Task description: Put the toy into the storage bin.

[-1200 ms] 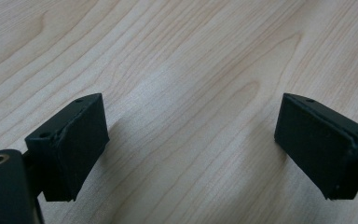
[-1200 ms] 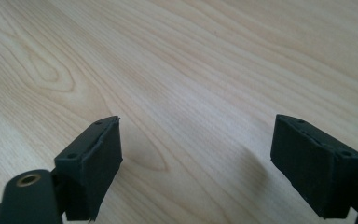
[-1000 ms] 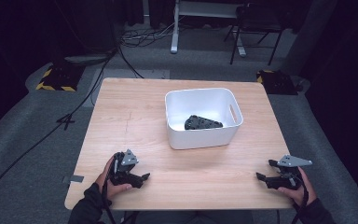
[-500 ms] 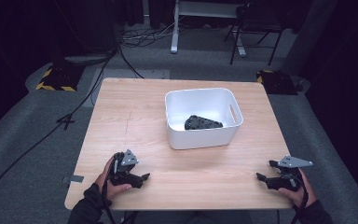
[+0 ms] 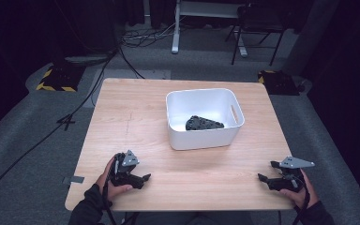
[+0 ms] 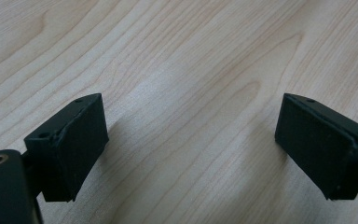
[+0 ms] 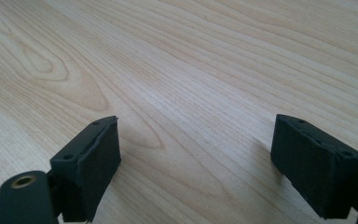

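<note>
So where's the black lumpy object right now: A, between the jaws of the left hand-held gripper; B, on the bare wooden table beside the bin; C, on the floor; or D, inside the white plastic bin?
D: the black lumpy object lies on the bottom of the white plastic bin, while both hand-held grippers rest open and empty near the table's front edge.

A wooden table stands on grey carpet, with dark curtains and cables behind.
</note>
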Demonstrator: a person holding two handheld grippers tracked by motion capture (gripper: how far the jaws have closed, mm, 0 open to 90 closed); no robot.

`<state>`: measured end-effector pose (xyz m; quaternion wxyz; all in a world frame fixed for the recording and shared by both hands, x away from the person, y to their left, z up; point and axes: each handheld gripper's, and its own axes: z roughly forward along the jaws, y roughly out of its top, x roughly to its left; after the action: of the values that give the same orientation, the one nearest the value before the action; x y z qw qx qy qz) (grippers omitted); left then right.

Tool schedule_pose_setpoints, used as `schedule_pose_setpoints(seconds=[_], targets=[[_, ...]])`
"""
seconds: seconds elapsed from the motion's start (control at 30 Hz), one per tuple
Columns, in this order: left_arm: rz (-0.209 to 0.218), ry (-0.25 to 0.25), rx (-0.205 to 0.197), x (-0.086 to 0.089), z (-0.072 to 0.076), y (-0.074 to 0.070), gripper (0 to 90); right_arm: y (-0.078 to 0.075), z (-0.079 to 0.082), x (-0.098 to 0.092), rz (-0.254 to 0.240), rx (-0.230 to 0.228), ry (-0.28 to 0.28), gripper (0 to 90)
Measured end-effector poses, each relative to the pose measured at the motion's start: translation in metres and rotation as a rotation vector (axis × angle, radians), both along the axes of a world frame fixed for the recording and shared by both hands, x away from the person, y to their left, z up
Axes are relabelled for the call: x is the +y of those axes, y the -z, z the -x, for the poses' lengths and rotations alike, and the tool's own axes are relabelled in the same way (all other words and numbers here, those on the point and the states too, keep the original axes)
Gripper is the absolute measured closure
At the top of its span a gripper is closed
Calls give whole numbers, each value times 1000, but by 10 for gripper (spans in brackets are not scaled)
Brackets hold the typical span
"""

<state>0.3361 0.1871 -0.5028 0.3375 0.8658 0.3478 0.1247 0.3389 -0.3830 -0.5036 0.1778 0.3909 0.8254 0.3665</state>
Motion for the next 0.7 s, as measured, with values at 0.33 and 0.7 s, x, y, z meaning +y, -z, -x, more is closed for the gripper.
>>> schedule_pose_setpoints(seconds=[0.33, 0.7], targets=[[2, 0, 3, 0, 0, 0, 95, 0, 0, 0, 1, 2, 0, 160], [5, 1, 12, -1, -1, 0, 91, 0, 0, 0, 2, 0, -1, 160]])
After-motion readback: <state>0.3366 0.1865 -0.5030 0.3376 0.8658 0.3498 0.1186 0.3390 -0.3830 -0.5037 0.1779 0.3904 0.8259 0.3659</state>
